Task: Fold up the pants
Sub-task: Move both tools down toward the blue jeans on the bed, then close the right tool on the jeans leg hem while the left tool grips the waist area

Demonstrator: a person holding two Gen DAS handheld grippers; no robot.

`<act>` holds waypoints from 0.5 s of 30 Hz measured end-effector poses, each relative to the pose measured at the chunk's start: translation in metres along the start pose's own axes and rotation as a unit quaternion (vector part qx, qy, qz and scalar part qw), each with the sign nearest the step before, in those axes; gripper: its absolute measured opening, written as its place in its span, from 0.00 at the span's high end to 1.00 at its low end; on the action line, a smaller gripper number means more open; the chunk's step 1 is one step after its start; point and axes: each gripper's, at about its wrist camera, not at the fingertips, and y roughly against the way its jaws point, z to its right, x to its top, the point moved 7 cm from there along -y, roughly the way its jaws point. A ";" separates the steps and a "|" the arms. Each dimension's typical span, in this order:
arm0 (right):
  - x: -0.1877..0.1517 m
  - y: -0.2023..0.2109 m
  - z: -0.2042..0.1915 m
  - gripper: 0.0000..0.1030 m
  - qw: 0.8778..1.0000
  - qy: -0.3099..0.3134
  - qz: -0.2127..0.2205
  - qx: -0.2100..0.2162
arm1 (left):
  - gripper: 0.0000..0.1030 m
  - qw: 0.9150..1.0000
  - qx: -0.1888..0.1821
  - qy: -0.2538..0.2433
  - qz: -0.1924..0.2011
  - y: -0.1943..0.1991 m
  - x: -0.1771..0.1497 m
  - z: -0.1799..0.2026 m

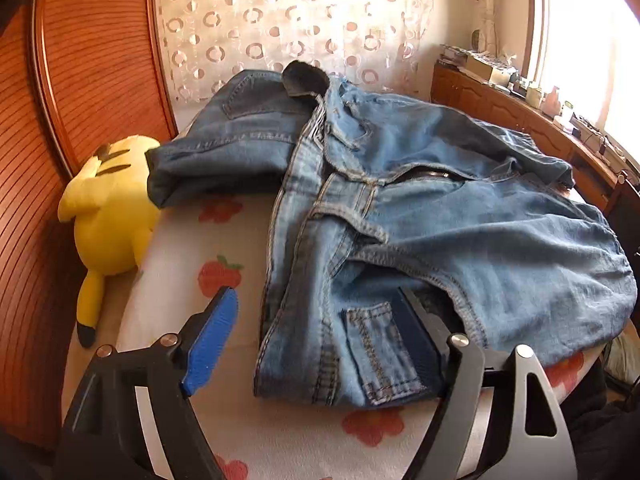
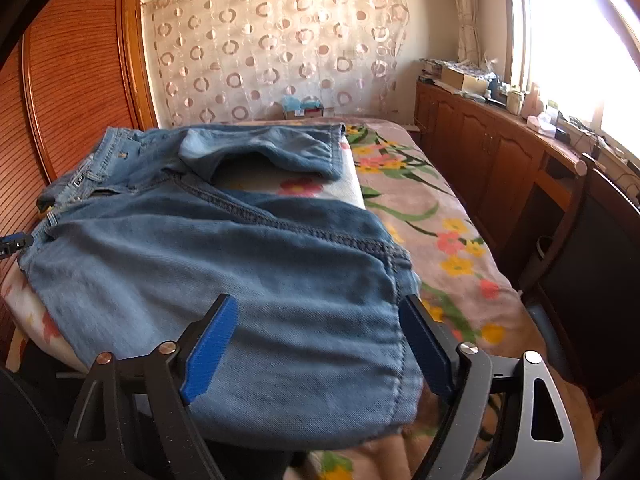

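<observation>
Light blue jeans (image 1: 460, 220) lie folded over themselves on the bed, with the waistband and a back pocket nearest the left wrist camera. My left gripper (image 1: 316, 320) is open over the waistband corner. Its left pad (image 1: 212, 340) hangs over the sheet and its right pad (image 1: 416, 340) sits over the denim. In the right wrist view the same jeans (image 2: 192, 256) spread across the bed with one leg end (image 2: 280, 148) folded back. My right gripper (image 2: 318, 340) stands open astride the near folded edge, its pads not pinching the cloth.
A yellow plush toy (image 1: 112, 216) leans by the wooden wardrobe (image 1: 92, 60). A darker folded pair of jeans (image 1: 240, 136) and a black fuzzy item (image 1: 304, 78) lie at the back. A flowered blanket (image 2: 440, 216) covers the bed's right; a cluttered wooden cabinet (image 2: 500, 148) runs under the window.
</observation>
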 end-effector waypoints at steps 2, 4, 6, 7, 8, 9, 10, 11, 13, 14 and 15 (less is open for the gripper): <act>-0.004 0.003 0.006 0.23 1.000 0.000 -0.013 -0.001 | 0.22 1.000 0.009 0.002 -0.002 -0.002 -0.004 -0.003; -0.008 0.007 0.010 0.23 1.000 -0.001 -0.025 -0.005 | 0.22 1.000 0.012 0.006 -0.002 -0.003 -0.008 -0.005; -0.010 0.013 0.013 0.24 0.999 -0.006 -0.034 -0.003 | 0.22 1.000 0.012 0.006 -0.005 -0.004 -0.011 -0.004; -0.012 0.015 0.014 0.24 0.999 -0.008 -0.039 -0.002 | 0.22 1.000 0.015 0.006 -0.009 -0.007 -0.014 -0.005; -0.014 0.018 0.015 0.24 0.999 -0.010 -0.043 -0.004 | 0.22 1.000 0.016 0.007 -0.012 -0.009 -0.014 -0.006; -0.013 0.019 0.015 0.24 0.999 -0.012 -0.048 -0.007 | 0.22 1.000 0.017 0.008 -0.015 -0.011 -0.016 -0.006; -0.015 0.020 0.018 0.24 0.998 -0.016 -0.053 -0.009 | 0.22 1.000 0.016 0.009 -0.017 -0.013 -0.018 -0.006; -0.017 0.020 0.019 0.24 0.998 -0.022 -0.059 -0.007 | 0.22 1.000 0.015 0.012 -0.017 -0.014 -0.019 -0.006; -0.017 0.018 0.019 0.25 0.997 -0.028 -0.069 -0.003 | 0.22 1.000 0.016 0.014 -0.015 -0.013 -0.019 -0.006; -0.018 0.018 0.019 0.25 0.997 -0.031 -0.074 -0.002 | 0.22 1.000 0.016 0.013 -0.015 -0.013 -0.019 -0.006; -0.018 0.018 0.019 0.27 0.996 -0.033 -0.080 0.002 | 0.22 1.000 0.017 0.012 -0.015 -0.013 -0.019 -0.006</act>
